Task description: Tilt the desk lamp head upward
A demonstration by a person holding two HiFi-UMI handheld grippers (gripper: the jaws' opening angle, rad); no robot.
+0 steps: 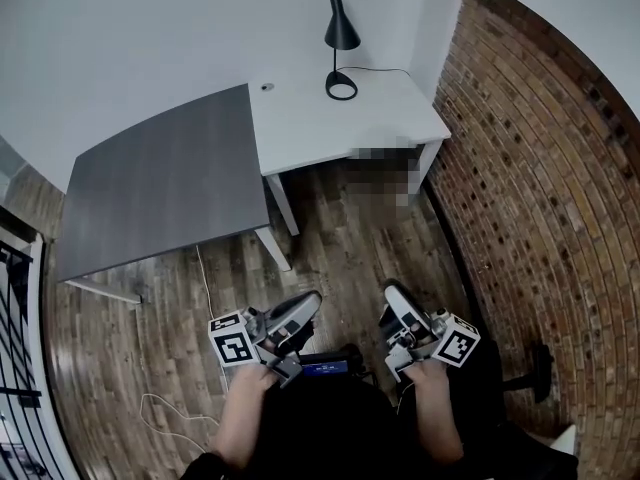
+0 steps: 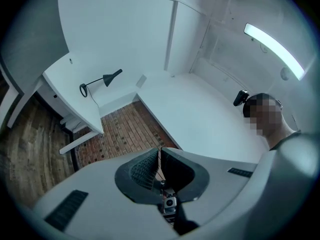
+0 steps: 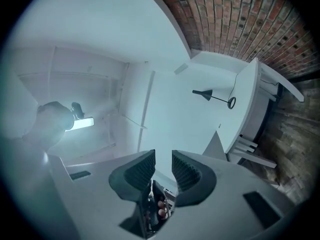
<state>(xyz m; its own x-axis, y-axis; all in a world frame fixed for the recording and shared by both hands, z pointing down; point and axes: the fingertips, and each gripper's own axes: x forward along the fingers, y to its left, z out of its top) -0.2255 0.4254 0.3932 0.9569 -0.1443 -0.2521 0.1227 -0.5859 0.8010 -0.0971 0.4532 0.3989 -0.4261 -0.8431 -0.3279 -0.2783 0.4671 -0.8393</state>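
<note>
The black desk lamp (image 1: 341,40) stands on the white desk (image 1: 370,128) at the far end of the room, its cone head (image 1: 341,30) pointing down over a ring base (image 1: 341,86). Both grippers are held low over the floor, far from the lamp. My left gripper (image 1: 308,306) is shut with nothing between its jaws (image 2: 159,152). My right gripper (image 1: 395,298) is open and empty (image 3: 163,157). Small and distant, the lamp (image 2: 102,80) shows in the left gripper view, and the right gripper view also catches the lamp (image 3: 214,96).
A grey table (image 1: 160,183) adjoins the white desk on the left. A brick wall (image 1: 540,168) runs along the right. The wooden floor (image 1: 340,238) lies between me and the desk, with a white cable (image 1: 205,278) on it. A black railing (image 1: 15,318) stands at the left edge.
</note>
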